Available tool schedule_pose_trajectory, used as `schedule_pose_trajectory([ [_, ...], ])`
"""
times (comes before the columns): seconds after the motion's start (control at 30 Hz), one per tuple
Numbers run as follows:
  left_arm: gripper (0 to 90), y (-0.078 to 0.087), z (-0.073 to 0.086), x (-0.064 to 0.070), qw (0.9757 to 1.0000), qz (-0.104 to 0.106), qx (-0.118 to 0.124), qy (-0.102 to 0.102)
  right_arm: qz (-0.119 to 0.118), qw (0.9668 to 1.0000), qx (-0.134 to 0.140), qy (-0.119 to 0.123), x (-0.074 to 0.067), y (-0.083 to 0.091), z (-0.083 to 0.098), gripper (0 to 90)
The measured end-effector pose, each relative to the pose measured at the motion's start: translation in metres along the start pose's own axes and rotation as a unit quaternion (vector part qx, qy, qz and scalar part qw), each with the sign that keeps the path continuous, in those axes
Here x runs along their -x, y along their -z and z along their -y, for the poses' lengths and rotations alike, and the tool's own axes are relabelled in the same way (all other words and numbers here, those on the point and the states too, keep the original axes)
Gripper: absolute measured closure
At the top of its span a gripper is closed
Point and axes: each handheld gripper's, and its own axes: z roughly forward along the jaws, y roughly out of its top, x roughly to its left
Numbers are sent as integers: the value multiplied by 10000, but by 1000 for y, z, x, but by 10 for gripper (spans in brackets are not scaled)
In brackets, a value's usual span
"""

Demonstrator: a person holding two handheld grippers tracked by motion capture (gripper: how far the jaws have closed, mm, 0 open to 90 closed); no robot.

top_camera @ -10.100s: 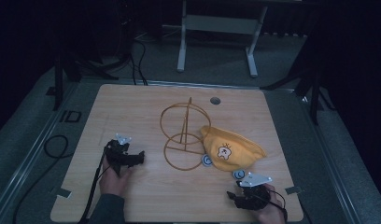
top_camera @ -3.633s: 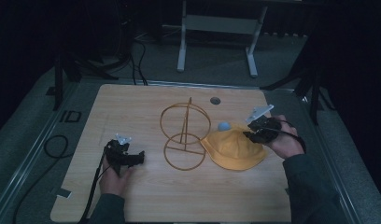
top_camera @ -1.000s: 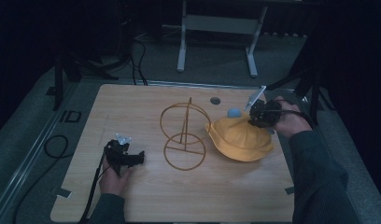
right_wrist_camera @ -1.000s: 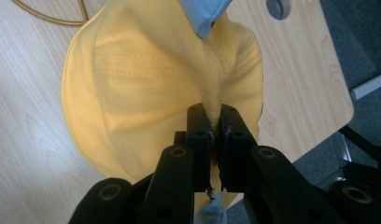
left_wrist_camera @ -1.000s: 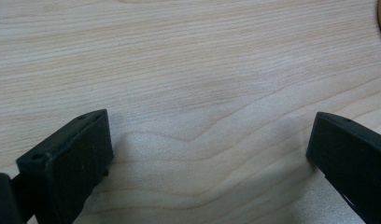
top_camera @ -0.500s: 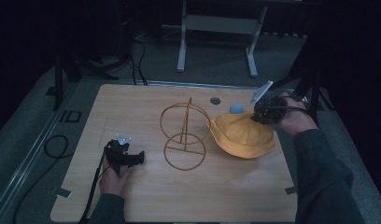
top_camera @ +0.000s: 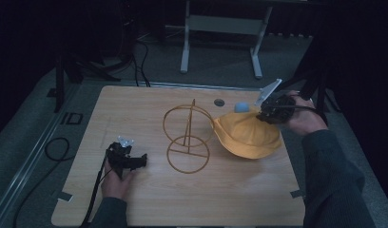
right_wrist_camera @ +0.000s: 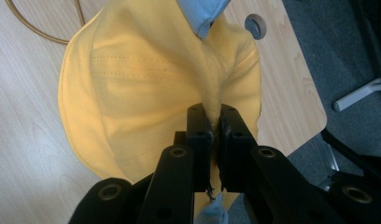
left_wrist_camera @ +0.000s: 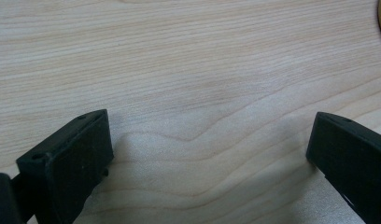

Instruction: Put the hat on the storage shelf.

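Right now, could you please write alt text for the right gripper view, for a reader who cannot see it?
The right gripper, its two black jaws shut, pinches a fold of a yellow hat above a light wooden table. A pale blue patch of the hat shows at the top, with a round hole in the tabletop beyond.

A wire stand [top_camera: 187, 137] is set near the middle of the bench [top_camera: 135, 109]. A hat [top_camera: 247, 135] is found just to its right, touching the stand's upper ring. A fold of the hat is pinched by the right gripper [top_camera: 273, 108] [right_wrist_camera: 215, 122] at the hat's far right side. The left gripper [top_camera: 127, 159] is rested on the bench, left of the stand, near the front. A small hole [top_camera: 219, 102] is seen behind the hat.
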Motion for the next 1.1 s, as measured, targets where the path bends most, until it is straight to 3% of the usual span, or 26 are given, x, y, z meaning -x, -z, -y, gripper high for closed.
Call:
schedule_pose_trajectory([
  [0.6,4,0,0,0,10000,-1,-1,0,65,9997,136,165,-1,21,-3,845],
  [1.1,4,0,0,0,10000,-1,-9,-8,155,9991,366,151,1,39,-1,845],
])
